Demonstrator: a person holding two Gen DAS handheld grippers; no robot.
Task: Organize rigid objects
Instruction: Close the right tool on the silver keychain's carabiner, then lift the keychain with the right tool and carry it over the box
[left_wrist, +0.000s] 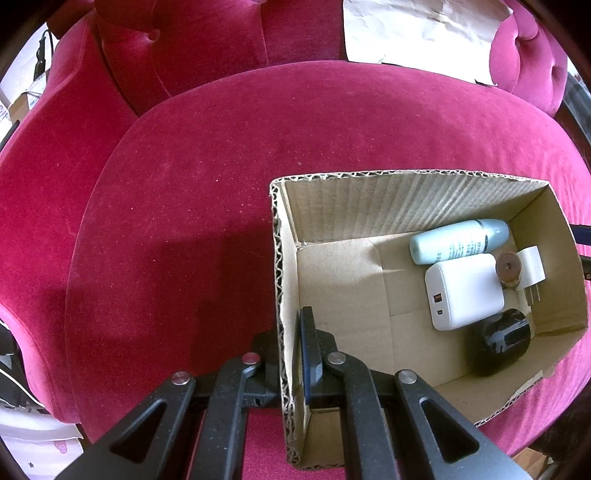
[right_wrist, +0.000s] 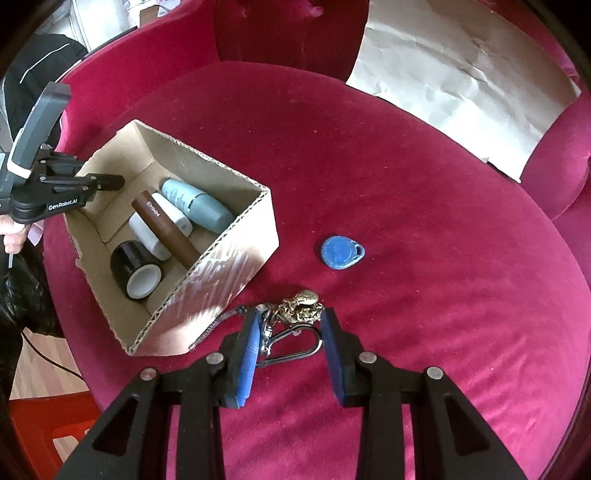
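A: On the crimson velvet seat cushion (right_wrist: 424, 206), just ahead of the right gripper (right_wrist: 288, 350), lies a keychain (right_wrist: 295, 314): a knobbly brass charm, a thin chain and a dark wire carabiner. It sits between the two blue-padded fingers (right_wrist: 248, 350), close against the left one and apart from the right.

B: So the jaws aren't on it?

A: No, they're spread wide, with nothing gripped. A little farther out is a blue plastic key fob (right_wrist: 341, 253), teardrop-shaped and flat, alone on the plush.

B: And the box?

A: A corrugated cardboard box (right_wrist: 221, 269), open-topped, stands left of the keychain with its near corner just beside the chain. Inside, a pale blue bottle (right_wrist: 195, 206) lies on its side next to a white charger block (left_wrist: 463, 291), smooth with rounded corners. A brown cylinder (right_wrist: 166, 229) lies across the charger, and a glossy black tape roll (right_wrist: 135, 267) sits at the near end.

B: What's the left hand doing?

A: The left gripper (left_wrist: 291, 365) is clamped on the box's ragged wall (left_wrist: 282, 295), one finger inside and the other outside, pinching the cardboard edge.

B: Anything else about?

A: A crumpled sheet of pale paper (right_wrist: 461, 85) rests against the tufted chair back, well apart from everything else.
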